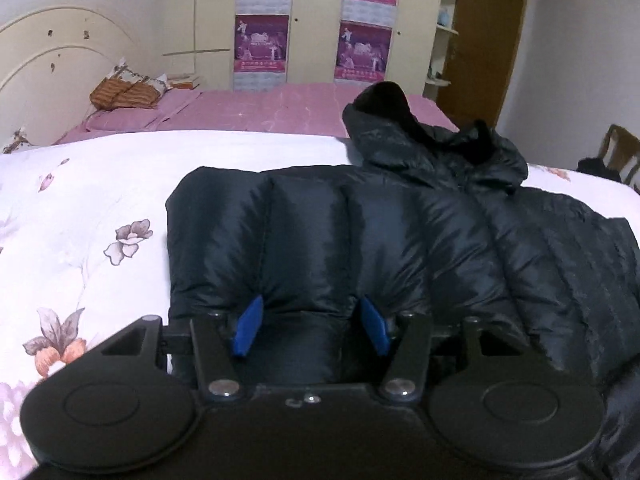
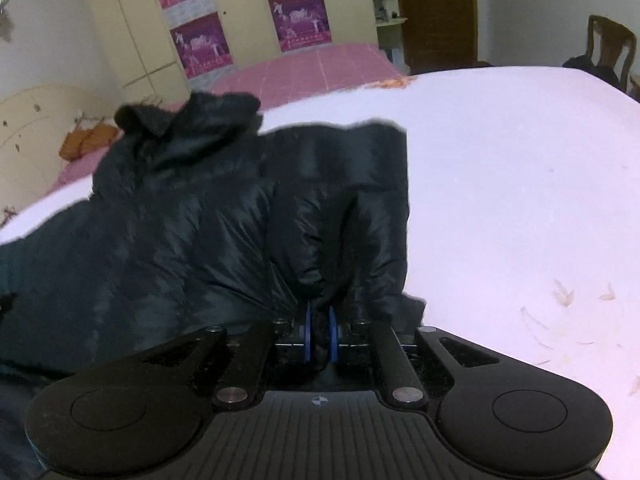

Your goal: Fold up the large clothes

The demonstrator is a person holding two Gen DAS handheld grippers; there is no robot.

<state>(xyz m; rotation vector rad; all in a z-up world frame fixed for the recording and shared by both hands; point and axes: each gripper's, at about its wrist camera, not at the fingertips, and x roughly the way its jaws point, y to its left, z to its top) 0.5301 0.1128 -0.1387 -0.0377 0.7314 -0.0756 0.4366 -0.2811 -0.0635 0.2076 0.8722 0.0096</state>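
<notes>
Left gripper (image 1: pixel 310 330) clamps black jacket (image 1: pixel 400 220) sleeve | right gripper (image 2: pixel 320 334) pinches jacket fold | fingertips buried in fabric

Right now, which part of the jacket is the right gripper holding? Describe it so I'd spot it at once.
Start at the bed's white floral quilt, where the black puffer jacket lies spread with its hood toward the headboard. Follow the jacket's edge beside the bare quilt down to the right gripper. Its blue fingers pinch a narrow bunched ridge of shiny fabric, while the panels around it lie flat.

Glossy quilted black jacket (image 1: pixel 360 232) on smooth matt floral cloth bedspread (image 1: pixel 80 208).
</notes>
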